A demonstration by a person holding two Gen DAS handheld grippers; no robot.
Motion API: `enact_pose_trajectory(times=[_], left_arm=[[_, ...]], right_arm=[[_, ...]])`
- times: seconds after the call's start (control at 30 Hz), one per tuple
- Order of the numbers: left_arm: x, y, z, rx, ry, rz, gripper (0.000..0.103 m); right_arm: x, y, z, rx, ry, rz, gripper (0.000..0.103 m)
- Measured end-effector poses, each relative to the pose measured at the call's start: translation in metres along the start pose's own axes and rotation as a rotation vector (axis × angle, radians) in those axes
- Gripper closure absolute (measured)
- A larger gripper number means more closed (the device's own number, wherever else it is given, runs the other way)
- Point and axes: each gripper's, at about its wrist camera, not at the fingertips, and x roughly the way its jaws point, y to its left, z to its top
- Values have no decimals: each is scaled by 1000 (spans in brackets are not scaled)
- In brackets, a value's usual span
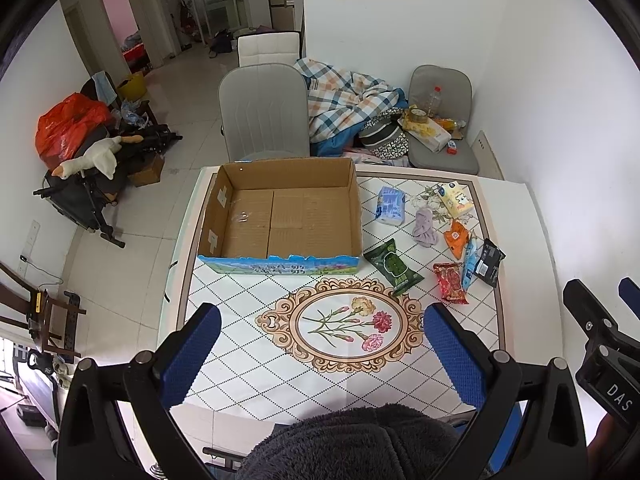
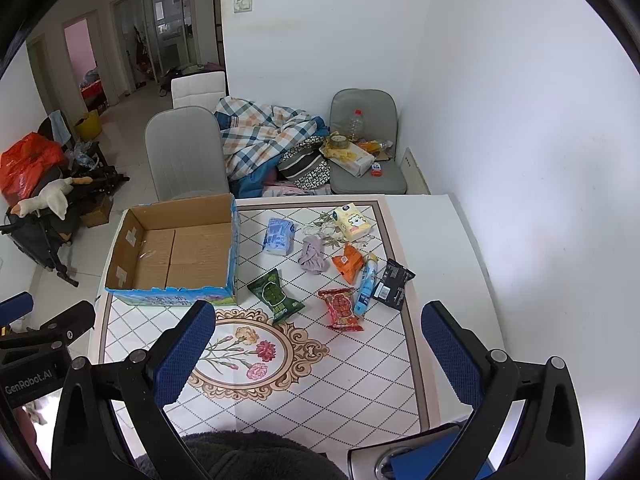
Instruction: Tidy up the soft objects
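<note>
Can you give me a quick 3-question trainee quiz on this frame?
1. True or false: the cardboard box already holds a packet.
2. Which lies nearest the box: A green snack packet, B black packet, C yellow tissue pack?
3. Fill in: both the left gripper and the right gripper are ____.

Key: 1 false, the box is empty. 2 A. 3 open, nothing between the fingers.
</note>
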Motion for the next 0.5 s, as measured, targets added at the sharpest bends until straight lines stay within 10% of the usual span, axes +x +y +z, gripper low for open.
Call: enact_pose_trajectory(times=[0.5], left_arm=[[-8, -3, 6, -2, -17, -1, 0]], right_arm=[[-3, -1, -1, 3, -3, -1, 0]])
